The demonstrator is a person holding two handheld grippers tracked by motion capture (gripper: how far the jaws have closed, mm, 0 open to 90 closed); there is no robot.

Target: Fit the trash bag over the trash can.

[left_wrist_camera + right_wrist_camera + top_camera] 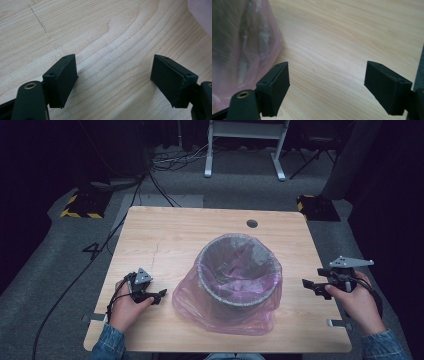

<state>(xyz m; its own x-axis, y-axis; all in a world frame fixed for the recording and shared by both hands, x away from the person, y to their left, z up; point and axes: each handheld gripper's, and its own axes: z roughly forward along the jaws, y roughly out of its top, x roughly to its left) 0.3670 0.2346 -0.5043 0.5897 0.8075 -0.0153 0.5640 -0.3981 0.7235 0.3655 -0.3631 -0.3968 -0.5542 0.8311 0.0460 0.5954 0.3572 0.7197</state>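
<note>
The bagged bin stands between left tongs and right tongs, both apart.

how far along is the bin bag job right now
Done: the pink bag lines the grey bin, its top folded over the rim and its skirt draped down to the wooden table. In hand: nothing; the left gripper and right gripper sit either side with jaws open and empty, apart from the bag. Left: perhaps only tidying the loose plastic bunched at the base.
</note>
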